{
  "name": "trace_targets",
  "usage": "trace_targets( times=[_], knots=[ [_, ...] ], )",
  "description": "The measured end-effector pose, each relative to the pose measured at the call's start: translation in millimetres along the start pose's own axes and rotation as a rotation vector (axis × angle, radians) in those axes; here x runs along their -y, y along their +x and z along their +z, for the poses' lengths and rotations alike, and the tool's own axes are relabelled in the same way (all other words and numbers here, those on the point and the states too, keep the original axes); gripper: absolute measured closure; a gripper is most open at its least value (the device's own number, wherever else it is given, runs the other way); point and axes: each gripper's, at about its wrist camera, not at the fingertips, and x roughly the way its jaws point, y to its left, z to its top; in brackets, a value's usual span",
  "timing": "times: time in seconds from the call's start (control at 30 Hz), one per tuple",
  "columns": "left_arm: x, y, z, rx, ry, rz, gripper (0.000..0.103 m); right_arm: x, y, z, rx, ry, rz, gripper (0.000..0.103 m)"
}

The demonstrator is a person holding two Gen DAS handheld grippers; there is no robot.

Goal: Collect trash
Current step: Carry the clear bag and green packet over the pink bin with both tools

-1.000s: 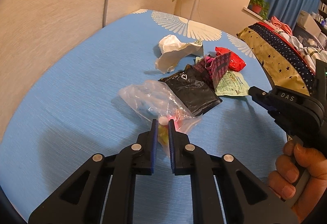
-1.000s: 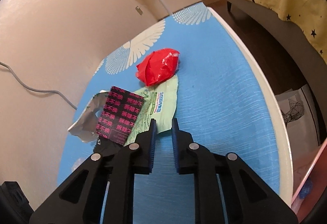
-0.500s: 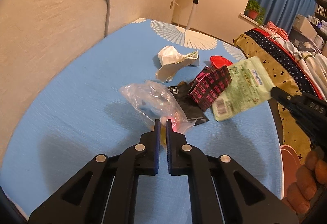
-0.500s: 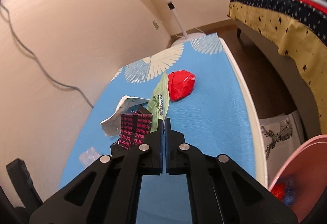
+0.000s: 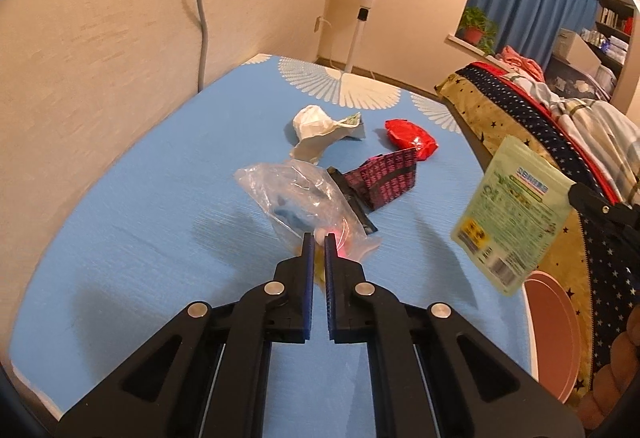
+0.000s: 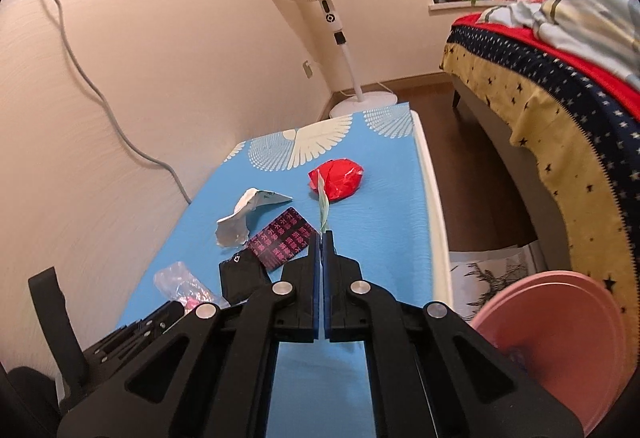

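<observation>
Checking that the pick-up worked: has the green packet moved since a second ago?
Yes. The green packet has left the table beside the pink-patterned wrapper and now hangs lifted in the shut right claw, off the table's right edge.

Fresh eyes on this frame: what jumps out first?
The green pouch hangs in mid-air off the table's right edge, pinched by the right tongs above the pink bin. Next is the trash cluster mid-table on the blue cloth: red wrapper, pink-and-black packet, crumpled white paper. The left tongs grip the clear plastic bag at its near end.
</observation>
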Motion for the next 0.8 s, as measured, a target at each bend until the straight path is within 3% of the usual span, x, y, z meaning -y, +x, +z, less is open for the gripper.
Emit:
trace_targets(
  times=[0.8],
  knots=[
    [42,-40,-24,0.029,0.127,-0.092,0.098,13,-118,-10,0.104,-0.048,-0.108,0.102]
  ],
)
